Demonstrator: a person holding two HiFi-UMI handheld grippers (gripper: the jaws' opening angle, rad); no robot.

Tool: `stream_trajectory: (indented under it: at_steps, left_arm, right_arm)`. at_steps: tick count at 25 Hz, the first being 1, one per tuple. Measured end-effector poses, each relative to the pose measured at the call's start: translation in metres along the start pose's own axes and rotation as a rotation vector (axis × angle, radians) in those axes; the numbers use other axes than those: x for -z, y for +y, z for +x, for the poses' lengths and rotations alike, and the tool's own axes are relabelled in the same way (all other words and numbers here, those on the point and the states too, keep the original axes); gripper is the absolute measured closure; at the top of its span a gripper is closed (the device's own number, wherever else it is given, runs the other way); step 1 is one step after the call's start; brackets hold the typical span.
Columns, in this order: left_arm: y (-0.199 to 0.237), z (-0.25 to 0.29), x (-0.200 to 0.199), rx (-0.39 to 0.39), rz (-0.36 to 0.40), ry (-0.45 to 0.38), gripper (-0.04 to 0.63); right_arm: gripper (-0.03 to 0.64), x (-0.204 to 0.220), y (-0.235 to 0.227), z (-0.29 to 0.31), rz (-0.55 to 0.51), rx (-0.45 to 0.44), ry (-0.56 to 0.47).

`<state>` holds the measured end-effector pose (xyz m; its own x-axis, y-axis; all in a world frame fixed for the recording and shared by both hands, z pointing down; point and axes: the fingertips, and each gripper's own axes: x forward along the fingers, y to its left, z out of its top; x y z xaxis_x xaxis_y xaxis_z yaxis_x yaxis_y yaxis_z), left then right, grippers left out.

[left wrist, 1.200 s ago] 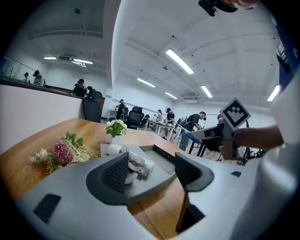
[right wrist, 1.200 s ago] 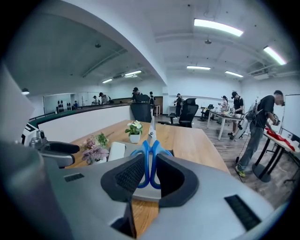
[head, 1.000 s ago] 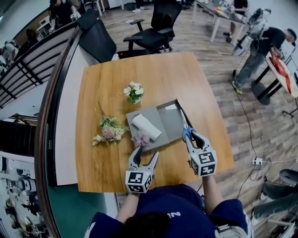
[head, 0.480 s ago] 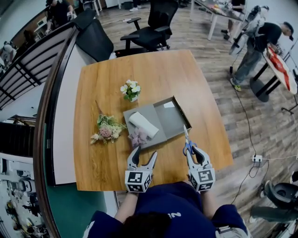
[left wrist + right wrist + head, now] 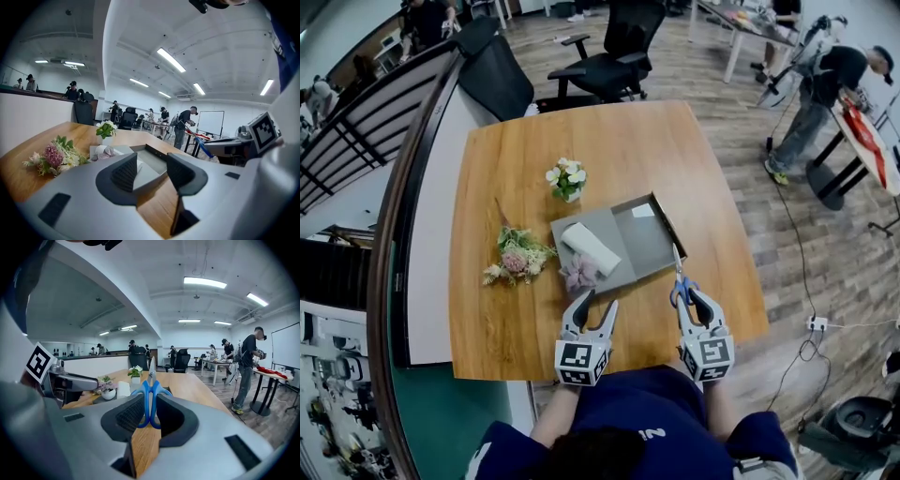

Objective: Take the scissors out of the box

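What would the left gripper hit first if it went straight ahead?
Probably the box, at its near edge by the flower; depth unclear. The left gripper is closing its jaws, nothing between them.

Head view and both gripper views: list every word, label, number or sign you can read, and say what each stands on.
No text reads clearly.
White print on the dark shirt: partly hidden, unreadable.
White slip in the box: too small to read.
Marker cubes on the left gripper, its empty jaws closing, and the right gripper: square patterns, no letters.
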<state>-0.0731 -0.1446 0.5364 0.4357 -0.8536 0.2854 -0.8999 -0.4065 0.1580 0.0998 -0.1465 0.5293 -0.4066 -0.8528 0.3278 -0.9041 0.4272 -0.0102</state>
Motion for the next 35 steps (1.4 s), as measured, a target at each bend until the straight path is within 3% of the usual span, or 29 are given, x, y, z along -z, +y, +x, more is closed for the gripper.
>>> stream_trajectory:
  at_steps: [7,13,28,35]
  left_arm:
    - [-0.003,-0.003,0.0,0.002,0.006,-0.015,0.592]
    - [-0.004,-0.005,0.002,0.014,0.002,0.001,0.594]
    - [0.012,-0.011,-0.002,-0.048,-0.007,-0.018,0.592]
    - [0.015,-0.014,-0.007,-0.073,0.037,-0.041,0.592]
  right_arm:
    - [0.522,-0.005,0.006,0.004,-0.017,-0.022,-0.015]
    - [0.522,-0.01,0.006,0.009,-0.027,-0.023,-0.015]
    - [0.523,-0.011,0.011,0.021,-0.062,-0.047,-0.004]
    - [0.523,-0.01,0.01,0.023,-0.072,-0.052,0.0]
